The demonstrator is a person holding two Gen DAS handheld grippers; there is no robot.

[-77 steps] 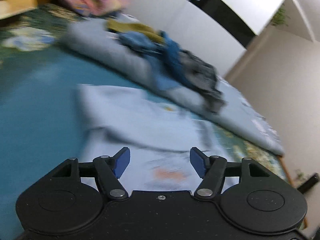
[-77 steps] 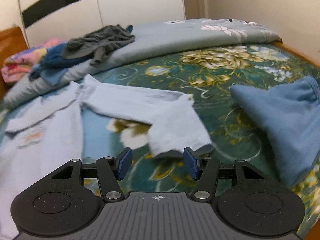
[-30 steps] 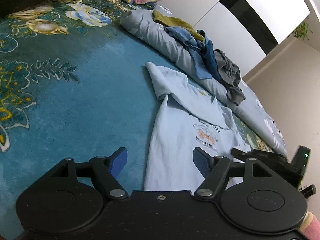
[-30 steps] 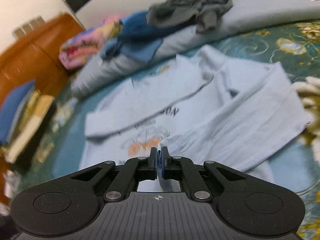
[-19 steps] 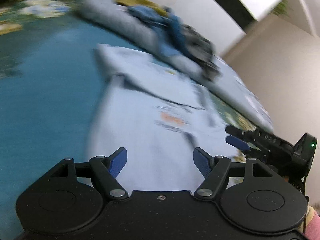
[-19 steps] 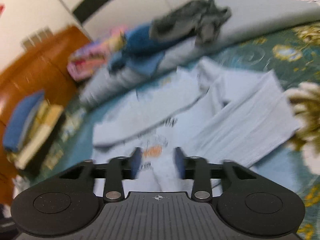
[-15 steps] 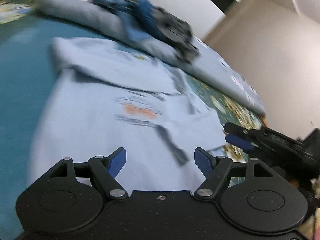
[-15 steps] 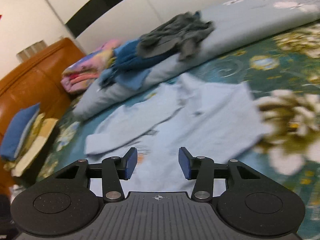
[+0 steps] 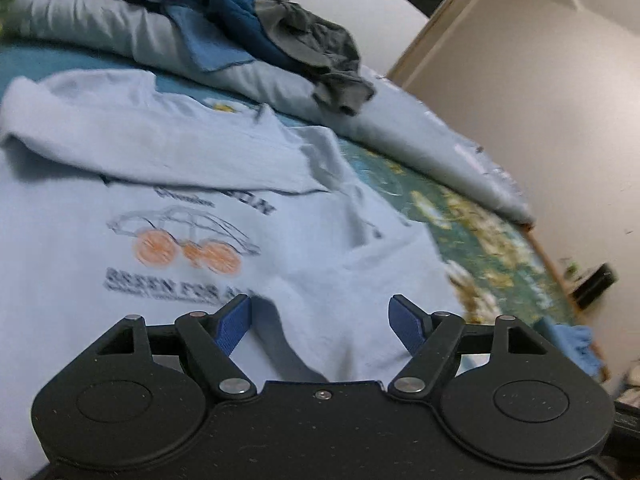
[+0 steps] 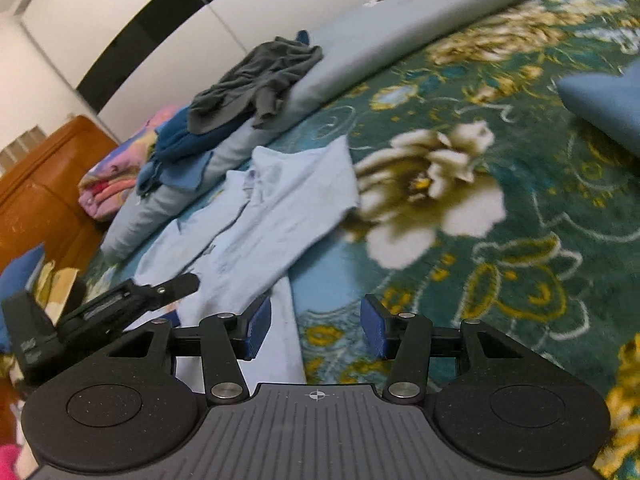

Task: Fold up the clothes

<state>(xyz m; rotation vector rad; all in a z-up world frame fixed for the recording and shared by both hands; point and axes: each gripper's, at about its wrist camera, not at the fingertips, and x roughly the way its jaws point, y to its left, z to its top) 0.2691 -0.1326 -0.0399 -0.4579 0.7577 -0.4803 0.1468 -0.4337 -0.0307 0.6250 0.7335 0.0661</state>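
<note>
Right sleeve folded in and let go; your right tongs (image 10: pixel 316 328) are opening over the shirt's (image 9: pixel 120 280) edge.

A second ago those tongs were pinched shut on shirt cloth; now nothing is lying between them, and both sleeves are lying across the chest, so you are likely heading for the lengthwise fold. Your left tongs (image 9: pixel 320 320) are standing wide apart over the shirt's hem, gripping nothing. The shirt is lying flat on the bed (image 10: pixel 480 280), just below the clothes pile (image 10: pixel 256 80). Print under the car drawing is reading roughly "GREEN FOR ALL", blurred.
</note>
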